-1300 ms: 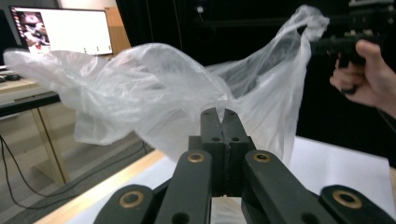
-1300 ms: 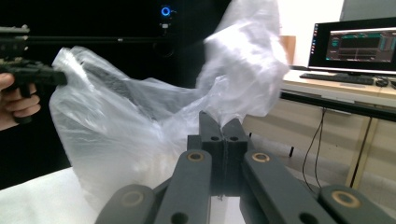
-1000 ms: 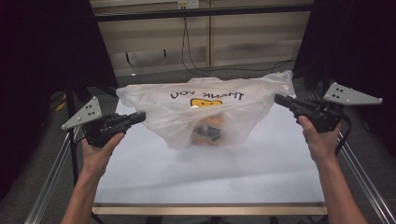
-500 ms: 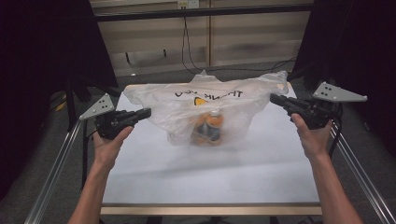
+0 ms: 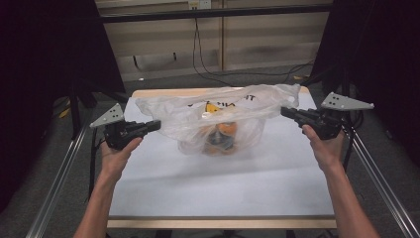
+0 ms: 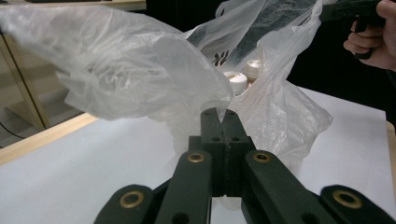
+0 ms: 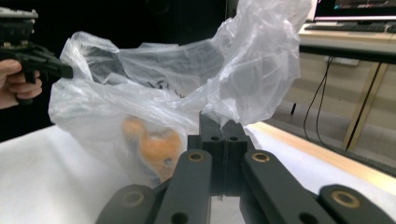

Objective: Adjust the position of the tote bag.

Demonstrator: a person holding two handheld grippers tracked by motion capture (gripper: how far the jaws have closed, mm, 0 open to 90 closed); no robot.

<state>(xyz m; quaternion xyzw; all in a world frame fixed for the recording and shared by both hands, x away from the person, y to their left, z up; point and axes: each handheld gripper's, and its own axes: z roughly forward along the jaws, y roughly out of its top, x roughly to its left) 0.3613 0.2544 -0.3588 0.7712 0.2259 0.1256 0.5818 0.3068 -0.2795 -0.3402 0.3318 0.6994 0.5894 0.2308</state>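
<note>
Bag (image 5: 225, 116): carried farther up the table, bottles (image 6: 243, 77) inside.
Left gripper (image 5: 153, 125): jaws clamped on bag.
Right gripper (image 5: 286, 112): likewise.

Lab-type recording setup: white table (image 5: 223, 183) framed by metal rails (image 5: 54, 193), black curtains (image 5: 44, 64), monitor (image 7: 357, 9).

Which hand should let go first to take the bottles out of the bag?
Probably the right. Both tools are shut on the plastic bag. Seen from the left tool, the bottle caps show through an opening on the side toward the right tool, so the right looks nearer. It's a close call.
</note>
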